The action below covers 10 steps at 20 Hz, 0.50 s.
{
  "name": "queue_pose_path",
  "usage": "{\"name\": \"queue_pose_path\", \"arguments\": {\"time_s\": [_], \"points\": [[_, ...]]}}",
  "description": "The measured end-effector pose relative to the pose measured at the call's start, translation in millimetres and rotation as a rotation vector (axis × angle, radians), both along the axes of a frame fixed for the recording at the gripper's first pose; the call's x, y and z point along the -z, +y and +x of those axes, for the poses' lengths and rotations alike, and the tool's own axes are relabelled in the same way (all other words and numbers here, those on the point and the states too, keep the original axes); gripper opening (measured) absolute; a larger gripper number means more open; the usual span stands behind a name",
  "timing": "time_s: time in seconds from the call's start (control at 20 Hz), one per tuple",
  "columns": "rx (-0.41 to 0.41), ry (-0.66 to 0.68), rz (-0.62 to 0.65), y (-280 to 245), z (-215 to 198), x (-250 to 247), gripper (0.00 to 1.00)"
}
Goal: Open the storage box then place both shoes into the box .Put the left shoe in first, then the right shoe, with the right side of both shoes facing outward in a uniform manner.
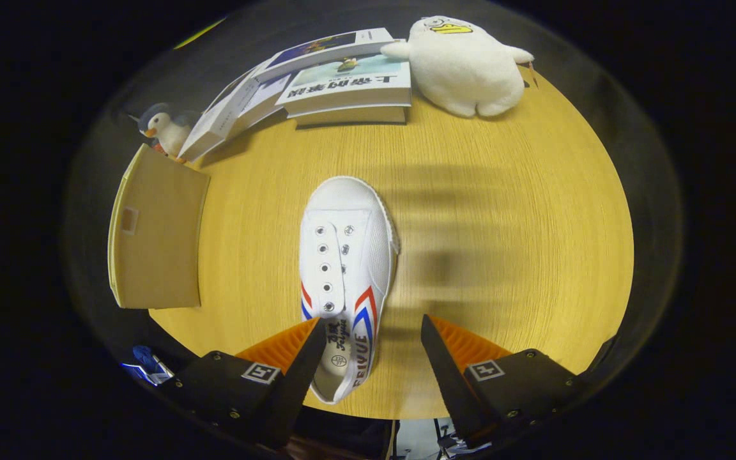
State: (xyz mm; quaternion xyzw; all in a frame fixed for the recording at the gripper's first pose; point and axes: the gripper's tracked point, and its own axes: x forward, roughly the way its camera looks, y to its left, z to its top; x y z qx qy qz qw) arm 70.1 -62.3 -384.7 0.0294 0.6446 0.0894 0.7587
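Closest to us, our tool (373, 358) hangs over the near edge of the tabletop (502, 211) with its two fingers spread wide and nothing held between them. The white shoe (347, 268) lies flat on the wood, toe pointing to 12 o'clock, its heel opening beside the left finger (307, 364) and partly tucked in behind it; the right finger stands well clear at about 4 o'clock of the heel. We cannot tell whether the left finger touches the shoe.

At 9 o'clock sits the cardboard box (157, 236), which looks closed from this angle, though we cannot be sure. Beyond the shoe, at 12 o'clock, lie books (342, 86), with a white plush toy (464, 64) at 1 o'clock and a small penguin toy (167, 131) at 10 o'clock.

We judge the step to be picking up this shoe. Next, the tool needs shifting left so both fingers straddle the heel, then closing.
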Motion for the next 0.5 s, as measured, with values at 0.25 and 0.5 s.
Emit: {"name": "queue_pose_path", "arguments": {"time_s": [0.25,0.5], "points": [[-0.030,0.027,-0.038,0,0,24,0.91],[-0.127,0.009,-0.020,12,-1,24,0.41]]}}
